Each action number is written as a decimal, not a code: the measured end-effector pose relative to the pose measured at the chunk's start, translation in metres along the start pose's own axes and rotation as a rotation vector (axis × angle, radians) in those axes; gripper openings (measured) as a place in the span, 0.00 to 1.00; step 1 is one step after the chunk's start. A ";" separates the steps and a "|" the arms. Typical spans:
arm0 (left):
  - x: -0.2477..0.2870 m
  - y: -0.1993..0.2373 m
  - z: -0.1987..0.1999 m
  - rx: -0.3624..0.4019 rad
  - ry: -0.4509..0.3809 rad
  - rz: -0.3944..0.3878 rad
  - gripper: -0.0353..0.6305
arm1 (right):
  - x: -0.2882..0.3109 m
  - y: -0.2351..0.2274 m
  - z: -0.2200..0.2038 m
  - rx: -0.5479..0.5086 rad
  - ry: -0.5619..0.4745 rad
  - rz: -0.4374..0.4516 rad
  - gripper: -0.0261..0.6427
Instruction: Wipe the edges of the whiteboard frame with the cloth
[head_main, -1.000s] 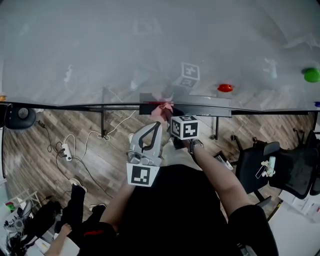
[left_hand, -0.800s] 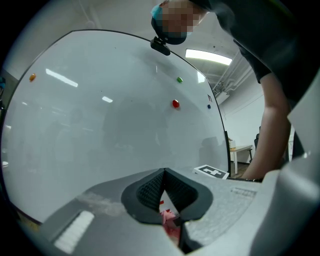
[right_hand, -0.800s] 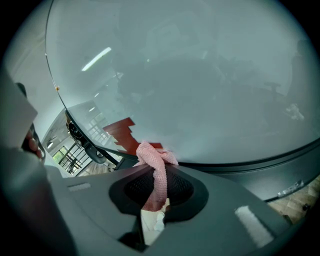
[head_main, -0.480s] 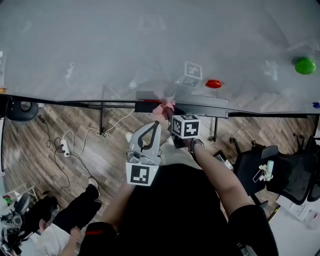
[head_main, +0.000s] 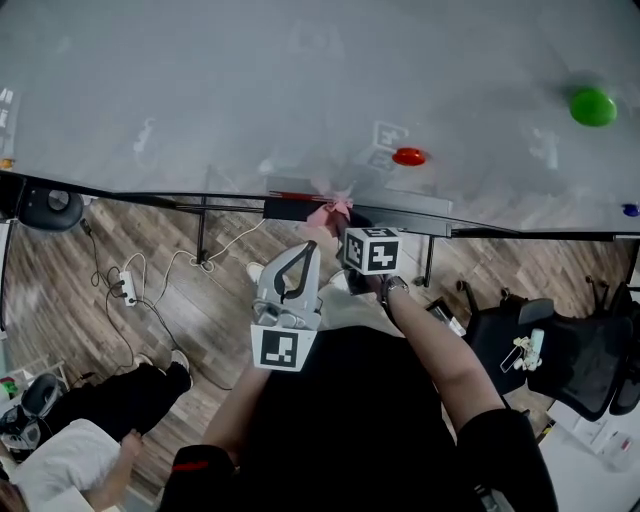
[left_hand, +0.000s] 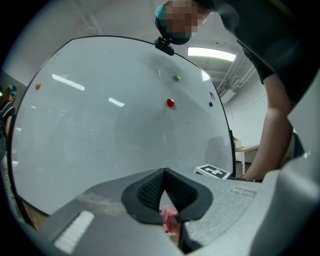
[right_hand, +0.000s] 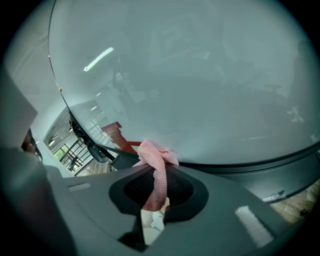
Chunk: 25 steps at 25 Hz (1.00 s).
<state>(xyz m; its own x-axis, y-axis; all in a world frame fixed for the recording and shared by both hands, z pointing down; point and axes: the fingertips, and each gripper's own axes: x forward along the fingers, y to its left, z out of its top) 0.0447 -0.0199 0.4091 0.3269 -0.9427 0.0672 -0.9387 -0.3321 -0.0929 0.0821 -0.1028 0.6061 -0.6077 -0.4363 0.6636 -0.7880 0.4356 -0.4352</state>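
Right gripper (right_hand: 156, 170) pinches pink cloth (right_hand: 155, 156) against whiteboard frame (right_hand: 240, 167), lower edge, below-left of red magnet (head_main: 408, 156). Cloth sits nearer the magnet than a second ago. Wipe is creeping rightward, most of the edge likely undone. Left gripper (left_hand: 164, 172) idle farther below the magnet, jaws pressed together.

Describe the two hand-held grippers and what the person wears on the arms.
Left claw and right claw match: pale grey moulded shells, black ribbed pads set in a dark recess. Each carries a white cube with black square markers. The person wears a black short-sleeved top and a dark wristband.
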 end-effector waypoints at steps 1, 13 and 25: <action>0.000 -0.001 0.000 0.004 0.000 0.002 0.05 | -0.001 -0.001 0.000 -0.002 0.000 0.000 0.12; 0.004 -0.001 0.002 0.004 -0.011 -0.017 0.05 | -0.005 -0.009 0.002 0.014 -0.015 -0.017 0.12; 0.013 -0.001 0.011 -0.007 -0.050 -0.134 0.05 | -0.019 -0.029 0.000 0.080 -0.044 -0.091 0.12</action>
<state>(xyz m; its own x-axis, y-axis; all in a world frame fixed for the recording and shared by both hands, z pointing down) 0.0508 -0.0323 0.3988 0.4544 -0.8903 0.0286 -0.8869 -0.4552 -0.0790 0.1161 -0.1072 0.6063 -0.5359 -0.5057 0.6761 -0.8442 0.3293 -0.4229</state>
